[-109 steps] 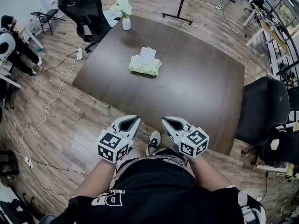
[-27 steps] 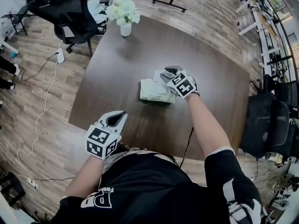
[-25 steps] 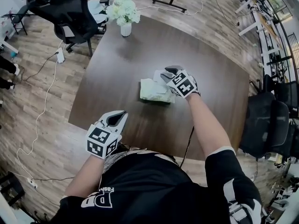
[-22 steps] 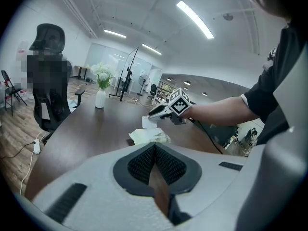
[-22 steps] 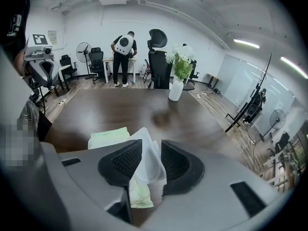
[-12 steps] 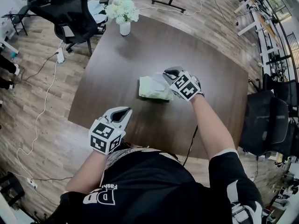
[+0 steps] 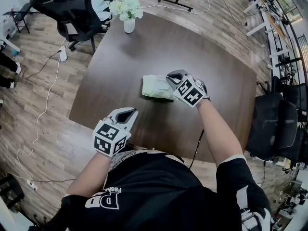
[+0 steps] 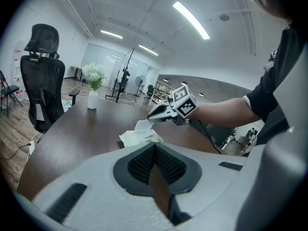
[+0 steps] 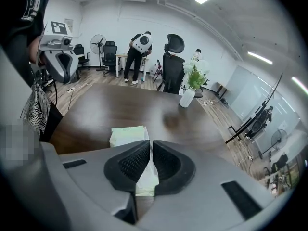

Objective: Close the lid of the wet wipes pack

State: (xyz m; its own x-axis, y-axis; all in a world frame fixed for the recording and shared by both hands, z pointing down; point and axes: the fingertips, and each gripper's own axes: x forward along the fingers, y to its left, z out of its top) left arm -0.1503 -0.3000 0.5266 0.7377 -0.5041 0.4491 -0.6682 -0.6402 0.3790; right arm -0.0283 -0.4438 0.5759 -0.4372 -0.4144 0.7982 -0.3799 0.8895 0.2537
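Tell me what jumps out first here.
Mid-table, the right tongs have just been closing on the white lid of the pale green wet wipes pack, which sits between their jaws. The left tongs hang shut and empty by the near edge of the table. A vase of white flowers stands at its far corner.

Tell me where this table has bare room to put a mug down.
Free: the wide stretch between the vase and the wipes pack, and the far right side out to the table edge. Crowded: only the middle, around the pack and its lid.
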